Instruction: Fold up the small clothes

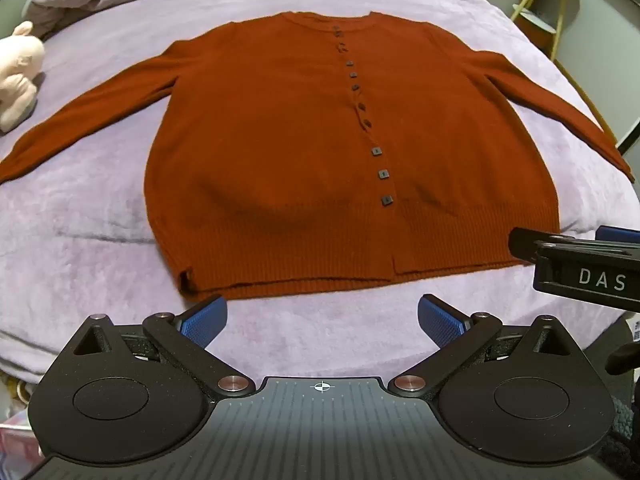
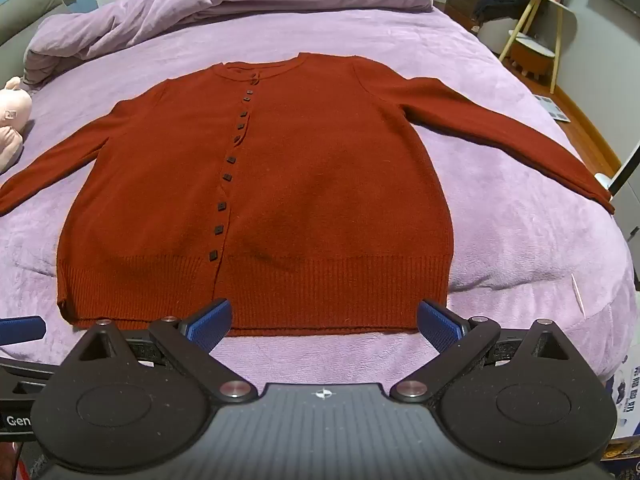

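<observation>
A rust-red buttoned cardigan (image 1: 280, 152) lies flat and face up on the purple bed, both sleeves spread out to the sides; it also shows in the right wrist view (image 2: 312, 184). My left gripper (image 1: 322, 320) is open and empty, hovering just in front of the hem near its left half. My right gripper (image 2: 324, 322) is open and empty, just in front of the hem's right half. The right gripper's body (image 1: 580, 268) shows at the right edge of the left wrist view.
The purple bedspread (image 1: 100, 208) covers the bed. A bunched purple duvet (image 2: 240, 4) lies at the far end. A pink plush toy (image 1: 18, 72) sits at the left edge. A small side table (image 2: 532, 20) stands beyond the bed's far right corner.
</observation>
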Available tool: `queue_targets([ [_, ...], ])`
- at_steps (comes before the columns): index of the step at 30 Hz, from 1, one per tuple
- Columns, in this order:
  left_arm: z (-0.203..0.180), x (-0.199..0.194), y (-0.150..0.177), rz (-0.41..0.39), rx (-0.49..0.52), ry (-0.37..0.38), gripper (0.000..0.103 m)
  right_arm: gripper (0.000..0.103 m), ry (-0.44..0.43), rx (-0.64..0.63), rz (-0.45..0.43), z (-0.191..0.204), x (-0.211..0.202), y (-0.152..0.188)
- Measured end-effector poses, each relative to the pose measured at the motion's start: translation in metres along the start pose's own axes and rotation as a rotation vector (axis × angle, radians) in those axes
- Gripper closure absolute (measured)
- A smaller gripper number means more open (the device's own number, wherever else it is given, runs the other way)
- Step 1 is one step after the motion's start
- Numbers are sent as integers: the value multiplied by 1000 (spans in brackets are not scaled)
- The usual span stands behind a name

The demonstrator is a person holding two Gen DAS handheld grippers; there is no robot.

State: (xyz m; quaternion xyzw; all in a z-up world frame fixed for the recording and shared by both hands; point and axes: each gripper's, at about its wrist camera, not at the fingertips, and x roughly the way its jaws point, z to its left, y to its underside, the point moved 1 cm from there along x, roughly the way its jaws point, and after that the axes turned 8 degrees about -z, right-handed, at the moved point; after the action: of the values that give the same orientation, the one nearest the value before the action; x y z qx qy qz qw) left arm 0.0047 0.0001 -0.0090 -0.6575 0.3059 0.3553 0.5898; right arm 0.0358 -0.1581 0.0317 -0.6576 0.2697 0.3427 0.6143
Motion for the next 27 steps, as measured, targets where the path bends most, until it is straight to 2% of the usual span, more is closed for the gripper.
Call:
queue_targets([
  [27,3,3,3,-4,-6,7,0,4,-8,-1,-1,0,0,1],
])
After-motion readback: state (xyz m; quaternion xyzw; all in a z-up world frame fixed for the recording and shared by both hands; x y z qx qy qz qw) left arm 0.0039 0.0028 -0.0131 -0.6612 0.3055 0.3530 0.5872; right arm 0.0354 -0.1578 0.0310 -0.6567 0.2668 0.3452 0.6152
